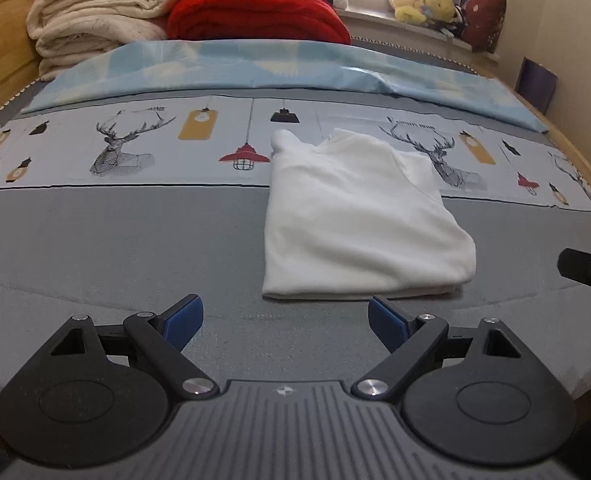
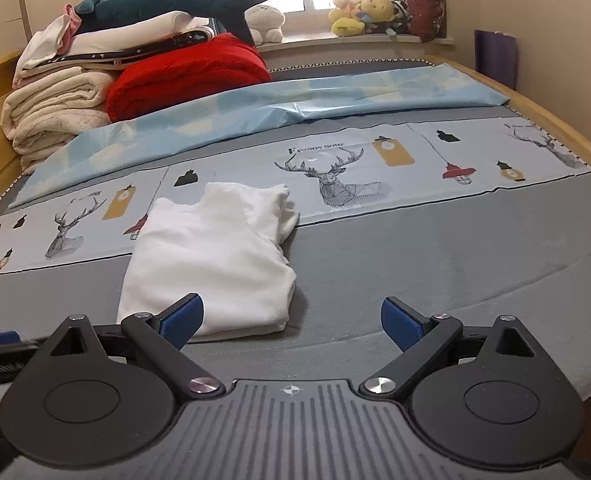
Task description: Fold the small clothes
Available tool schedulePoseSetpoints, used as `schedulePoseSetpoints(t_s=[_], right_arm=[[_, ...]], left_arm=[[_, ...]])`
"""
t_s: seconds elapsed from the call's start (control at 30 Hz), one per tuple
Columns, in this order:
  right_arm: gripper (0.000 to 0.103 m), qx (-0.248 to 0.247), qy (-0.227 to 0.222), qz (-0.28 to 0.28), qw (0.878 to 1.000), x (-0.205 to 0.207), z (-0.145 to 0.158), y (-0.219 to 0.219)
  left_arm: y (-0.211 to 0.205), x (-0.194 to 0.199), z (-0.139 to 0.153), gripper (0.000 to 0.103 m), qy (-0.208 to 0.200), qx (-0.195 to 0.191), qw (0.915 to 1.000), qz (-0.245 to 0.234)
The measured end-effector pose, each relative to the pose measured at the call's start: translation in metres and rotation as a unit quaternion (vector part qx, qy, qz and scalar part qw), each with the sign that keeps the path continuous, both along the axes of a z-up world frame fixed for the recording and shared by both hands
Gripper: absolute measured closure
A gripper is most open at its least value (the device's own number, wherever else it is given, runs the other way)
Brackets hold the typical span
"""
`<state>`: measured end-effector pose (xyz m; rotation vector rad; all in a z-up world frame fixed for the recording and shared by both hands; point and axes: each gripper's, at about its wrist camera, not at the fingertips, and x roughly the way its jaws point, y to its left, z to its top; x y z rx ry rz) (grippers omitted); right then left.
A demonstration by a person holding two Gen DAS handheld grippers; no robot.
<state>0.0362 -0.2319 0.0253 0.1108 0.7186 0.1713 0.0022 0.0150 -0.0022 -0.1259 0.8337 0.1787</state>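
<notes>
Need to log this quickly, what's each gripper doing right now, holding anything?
Left gripper: open, holding nothing, just short of the folded white garment.
Right gripper: open, holding nothing.

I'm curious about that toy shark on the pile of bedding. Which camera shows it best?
The right wrist view: the plush shark lies in full on the folded bedding, tail toward the window. The left wrist view cuts off the top of the pile, so no shark is recognisable there.
</notes>
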Motion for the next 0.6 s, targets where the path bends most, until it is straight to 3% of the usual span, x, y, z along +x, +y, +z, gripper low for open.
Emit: schedulePoseSetpoints(t_s=[0.6], right_arm=[[0.007, -0.021, 0.013, 0.035, 0.999, 0.010, -0.010, 0.020]], left_arm=[[0.008, 0.006, -0.004, 0.010, 0.003, -0.011, 0.9999, -0.007]])
